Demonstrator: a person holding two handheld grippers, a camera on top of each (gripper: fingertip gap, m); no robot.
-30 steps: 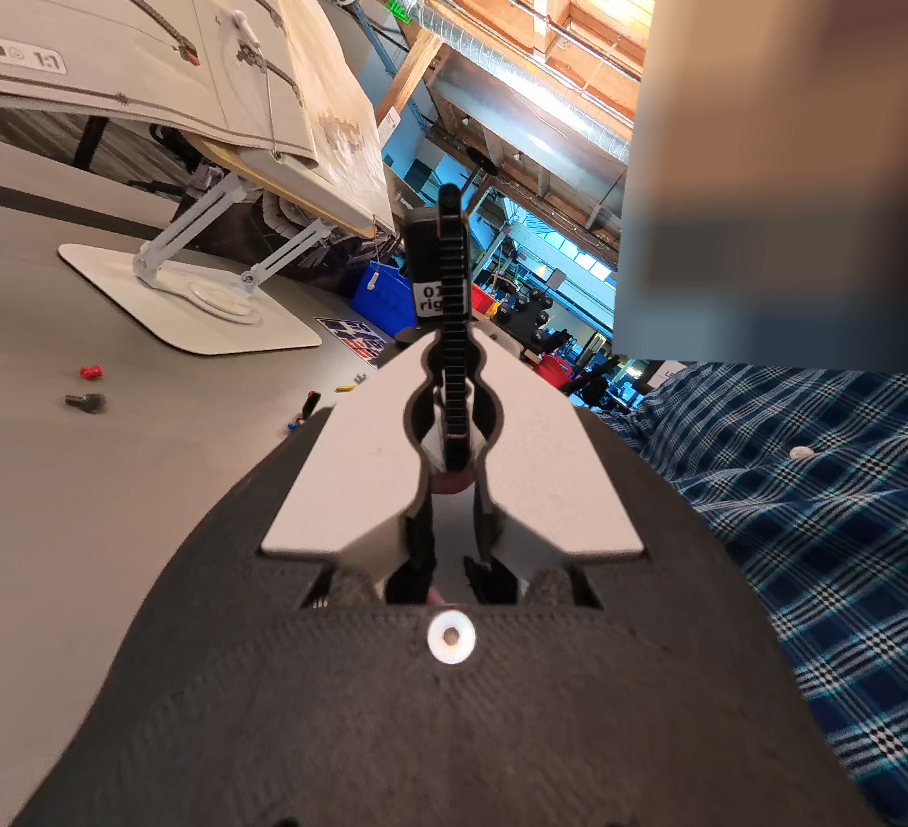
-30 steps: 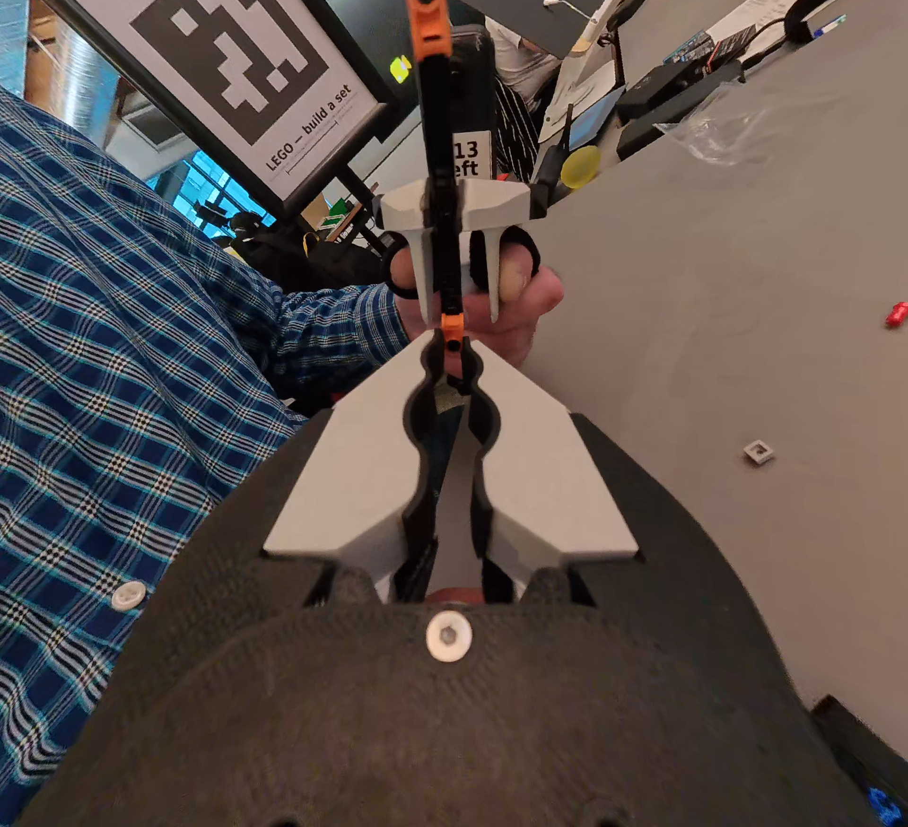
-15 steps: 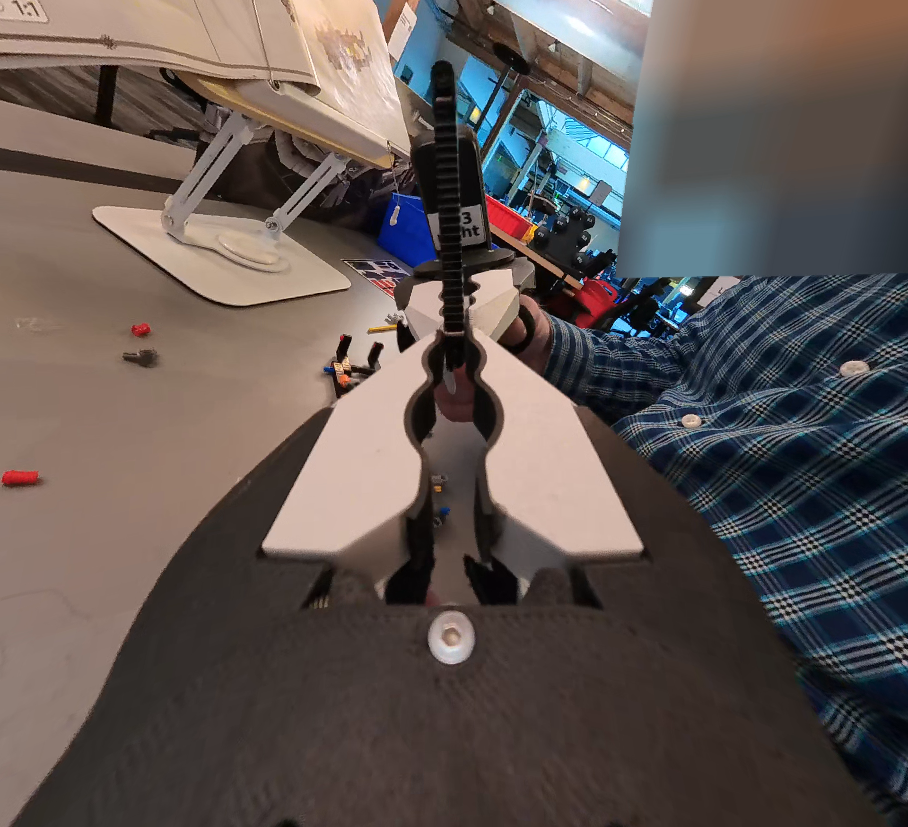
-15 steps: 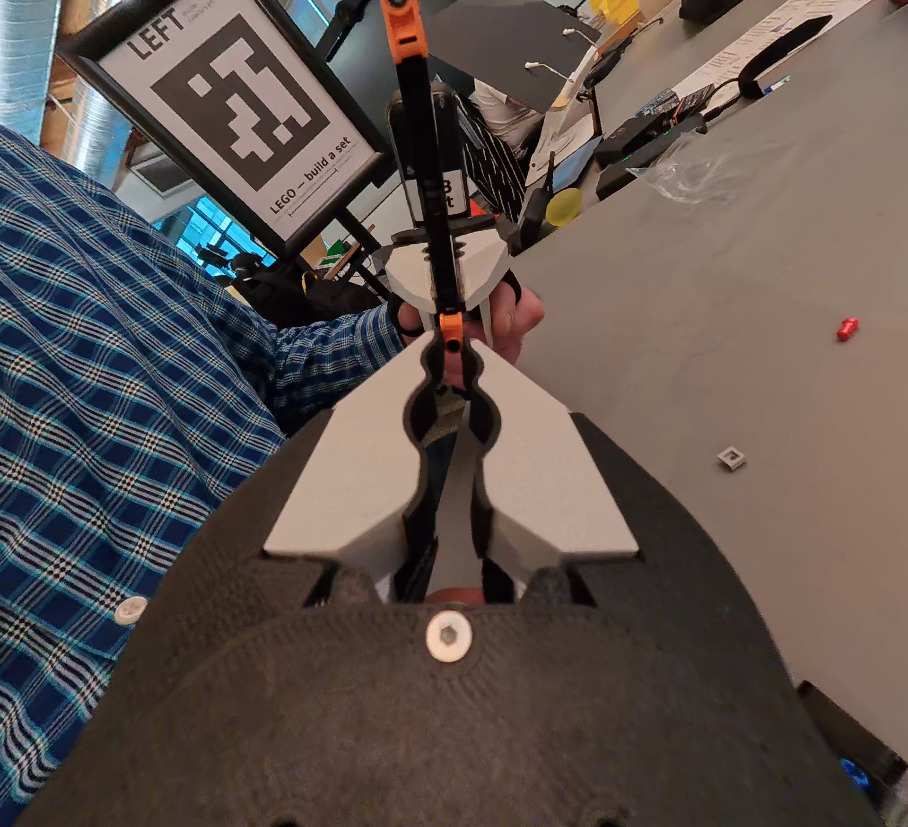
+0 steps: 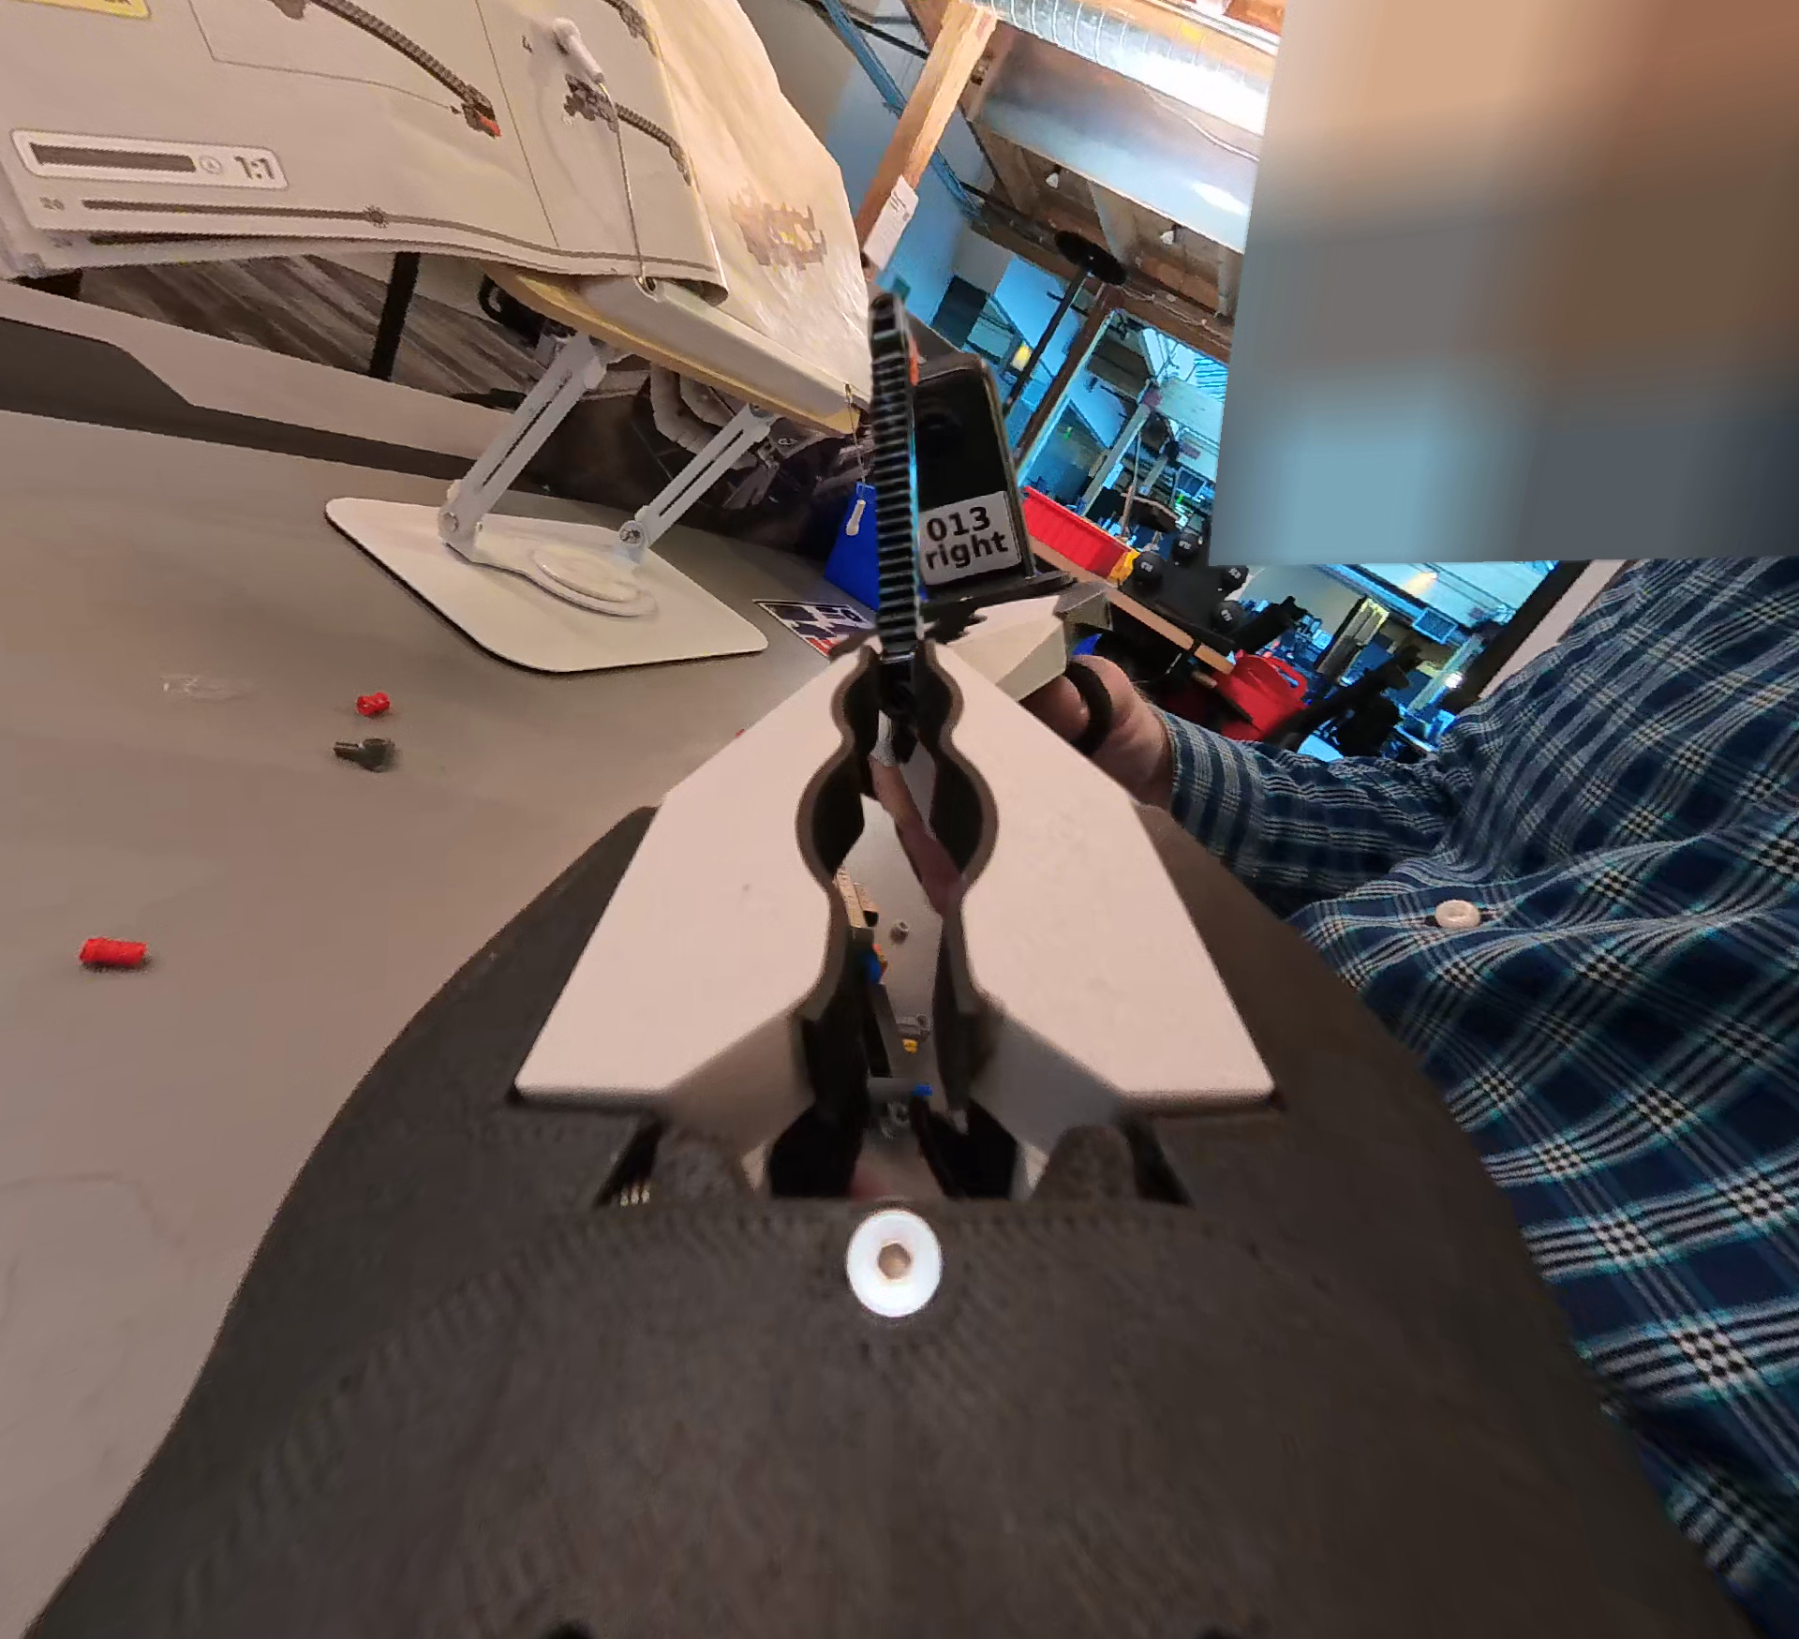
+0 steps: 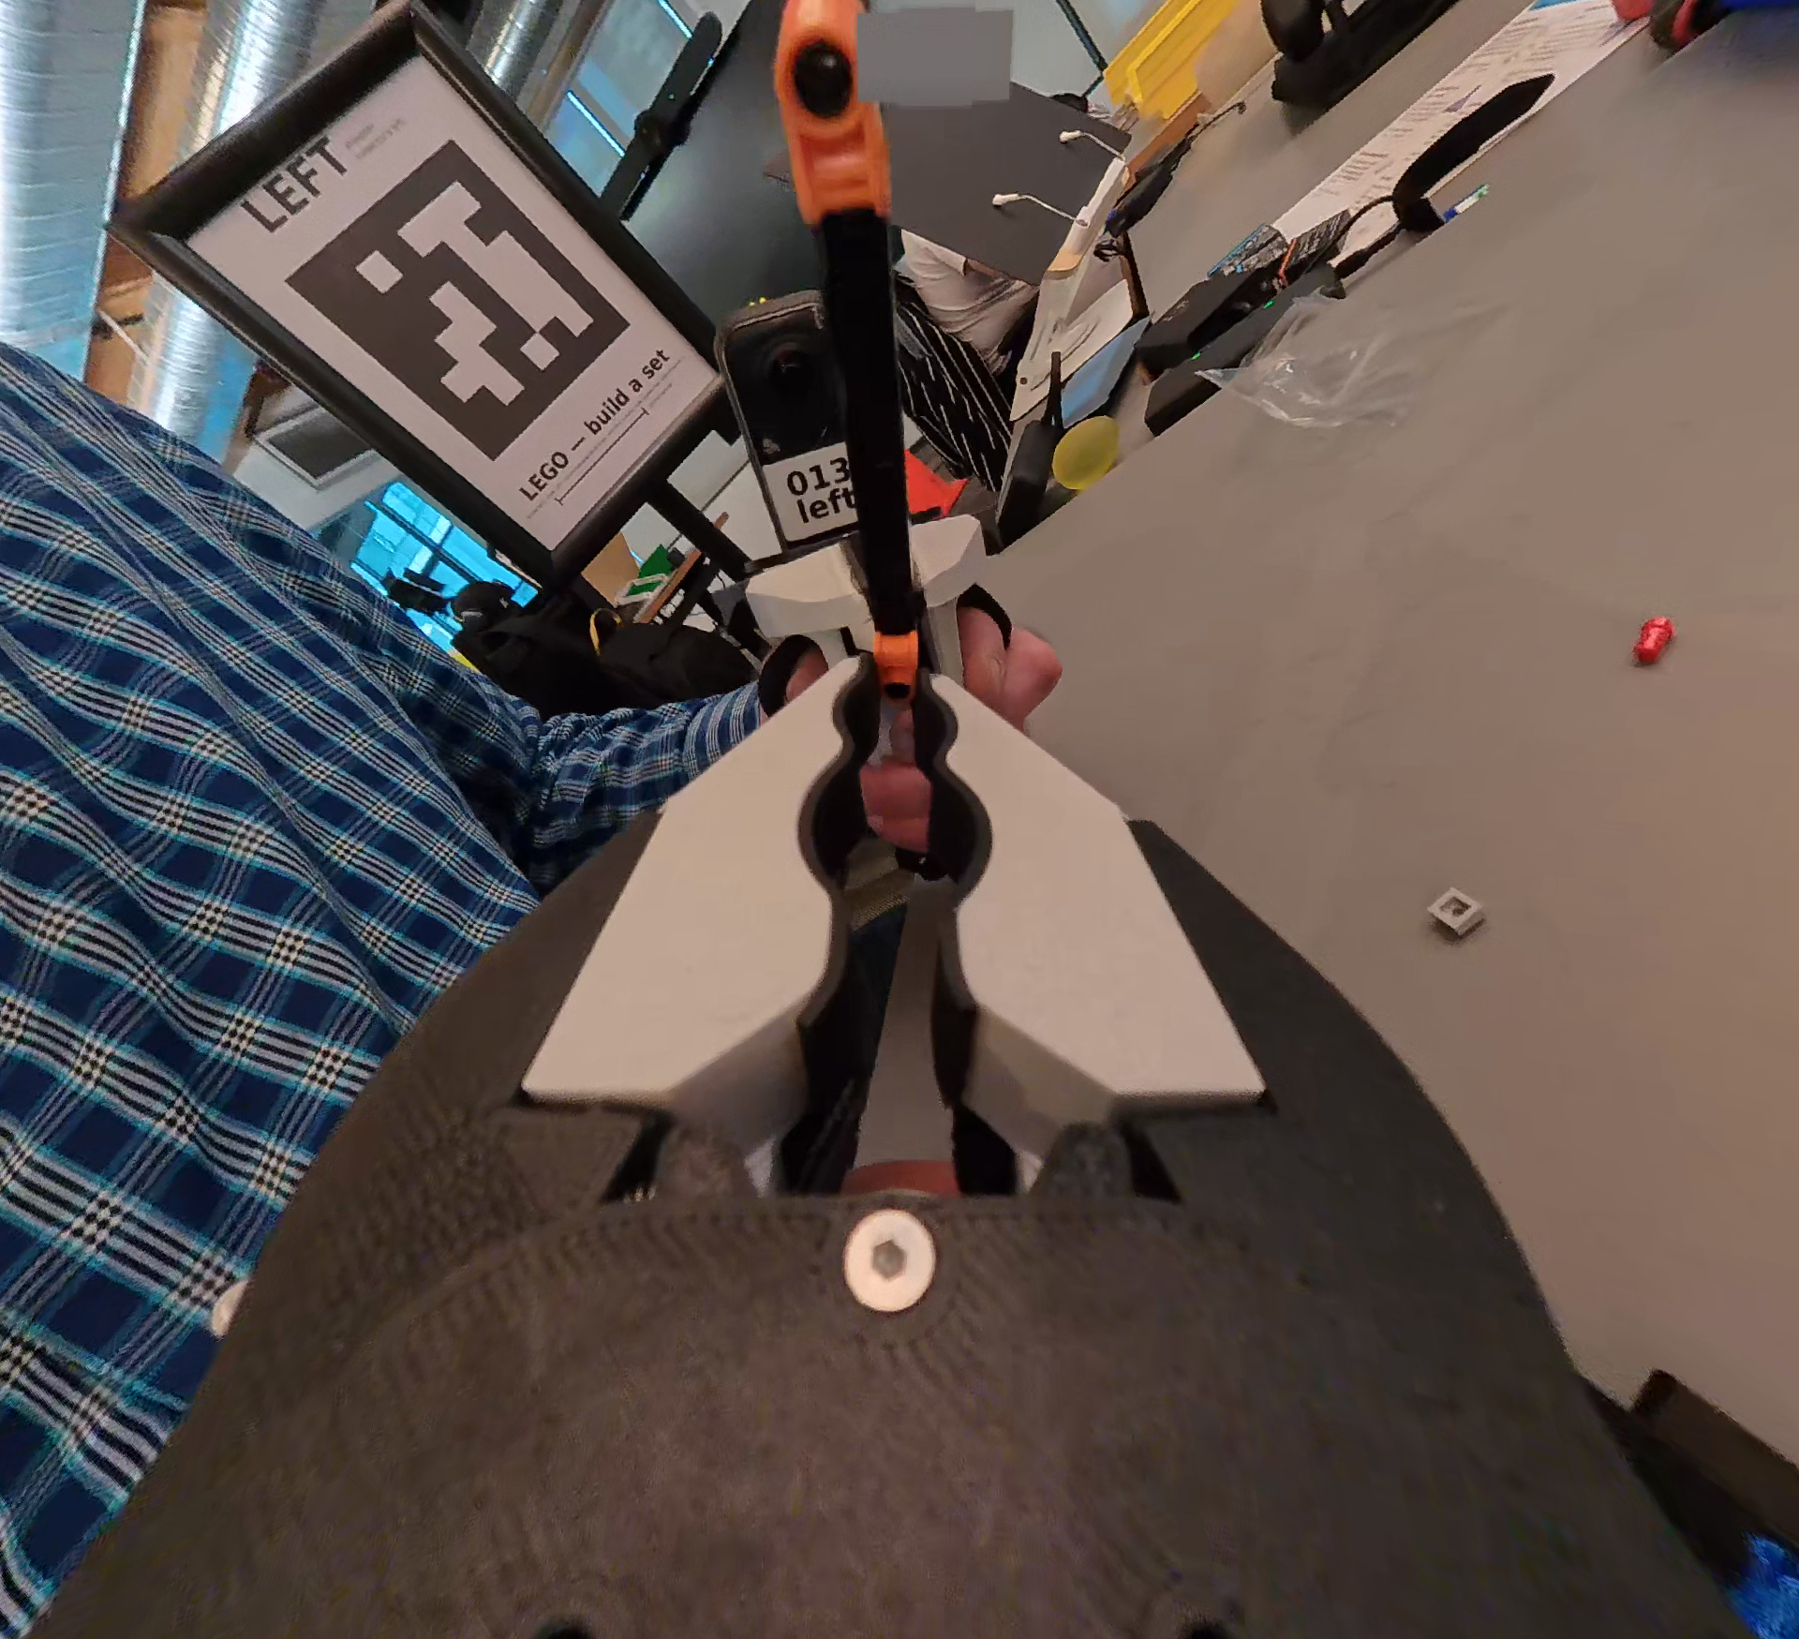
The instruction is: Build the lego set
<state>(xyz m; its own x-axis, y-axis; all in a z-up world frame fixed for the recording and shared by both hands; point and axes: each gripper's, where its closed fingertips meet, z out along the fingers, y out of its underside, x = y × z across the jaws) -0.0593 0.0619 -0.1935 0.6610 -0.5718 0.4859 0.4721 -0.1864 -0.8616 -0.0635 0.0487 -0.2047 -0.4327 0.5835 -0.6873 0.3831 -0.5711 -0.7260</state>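
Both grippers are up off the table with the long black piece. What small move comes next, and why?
Probably hold the black toothed strip with the left gripper alone and free the right gripper to fetch a red pin from the table. The strip sits aloft at both grippers' tips, and loose pins lie unused.

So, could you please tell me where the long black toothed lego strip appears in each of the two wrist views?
Left wrist view: the toothed strip stands upright at centre, rising from the left gripper.
Right wrist view: upright at centre, orange connectors at both ends, rising from the right gripper.
Shared landmark: the blue plaid shirt.
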